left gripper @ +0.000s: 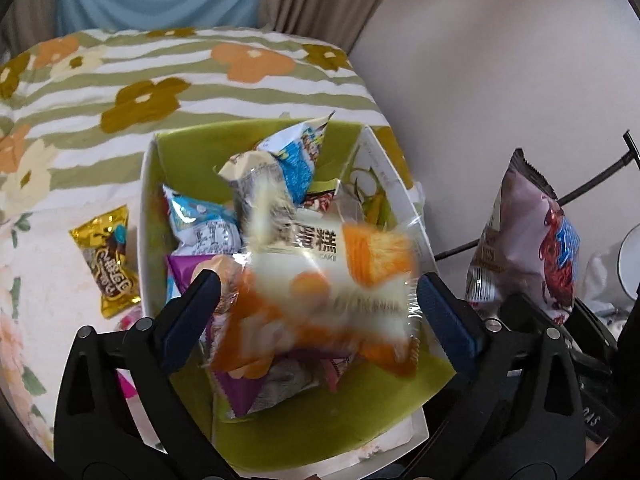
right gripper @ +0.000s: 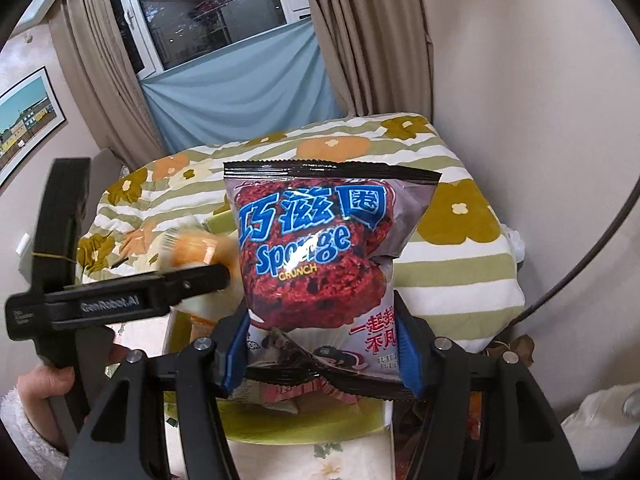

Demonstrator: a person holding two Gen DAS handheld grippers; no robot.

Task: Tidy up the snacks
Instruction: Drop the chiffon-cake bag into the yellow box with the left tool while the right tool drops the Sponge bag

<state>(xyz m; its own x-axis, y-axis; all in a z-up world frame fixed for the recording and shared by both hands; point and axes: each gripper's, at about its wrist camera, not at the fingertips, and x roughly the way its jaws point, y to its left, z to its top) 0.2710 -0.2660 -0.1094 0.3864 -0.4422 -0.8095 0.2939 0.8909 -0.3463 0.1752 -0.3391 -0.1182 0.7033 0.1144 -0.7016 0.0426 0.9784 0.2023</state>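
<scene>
A bed covered by a striped quilt (left gripper: 168,76) with orange and olive flowers fills the upper half of the left wrist view, backed by beige curtains (right gripper: 360,40), a blue cloth (right gripper: 240,92) under the window (right gripper: 212,4) and a plain wall at right; a framed picture (right gripper: 28,120) hangs at the left edge of the right wrist view. On the quilt, centre frame, sits a white box with a green lining (left gripper: 320,412), holding several snack packets, among them a blue-and-white packet (left gripper: 288,156) at its upper end. A gold candy wrapper (left gripper: 110,260) lies on the bedding just left of the box. The left gripper (left gripper: 318,292) points down over the box, its jaws spread wide, with a blurred orange-and-white cake packet (left gripper: 320,288) between them; whether they touch it cannot be told. The right gripper (right gripper: 320,356) is held level above the box's near edge, jaws closed on the lower part of an upright Sponge Crunch bag (right gripper: 320,248).
</scene>
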